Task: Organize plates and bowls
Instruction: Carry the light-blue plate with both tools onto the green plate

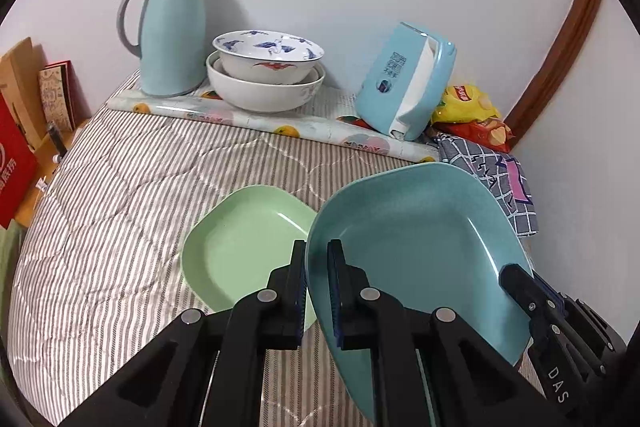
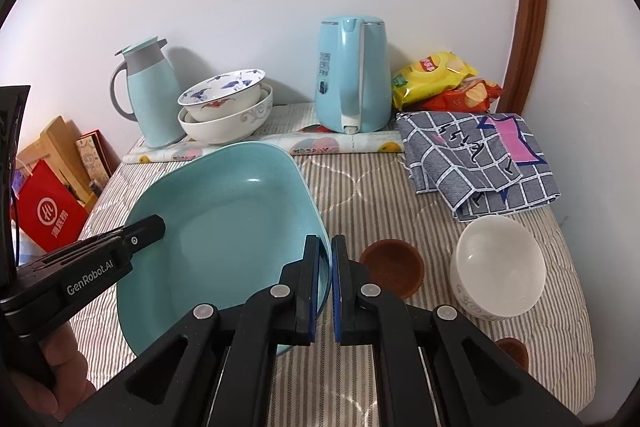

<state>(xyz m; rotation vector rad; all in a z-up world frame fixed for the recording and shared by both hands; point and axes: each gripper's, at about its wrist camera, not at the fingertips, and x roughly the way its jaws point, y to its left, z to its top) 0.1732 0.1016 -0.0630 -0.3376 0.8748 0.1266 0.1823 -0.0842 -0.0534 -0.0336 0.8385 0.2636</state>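
Both grippers hold one blue square plate (image 1: 416, 239), lifted and tilted above the striped bed cover. My left gripper (image 1: 318, 259) is shut on its left rim; my right gripper (image 2: 325, 259) is shut on its right rim, and the plate also shows in the right wrist view (image 2: 224, 227). A green square plate (image 1: 244, 239) lies flat on the cover, just left of and below the blue one. Two stacked patterned bowls (image 1: 266, 75) stand at the back. A white bowl (image 2: 498, 267) and a small brown dish (image 2: 394, 267) sit to the right of my right gripper.
A blue thermos jug (image 1: 170, 31) and a blue electric kettle (image 2: 354, 75) stand by the back wall. Snack bags (image 2: 436, 75) and a folded checked cloth (image 2: 480, 159) lie at the back right. Boxes and a red bag (image 2: 48, 215) stand beside the left edge.
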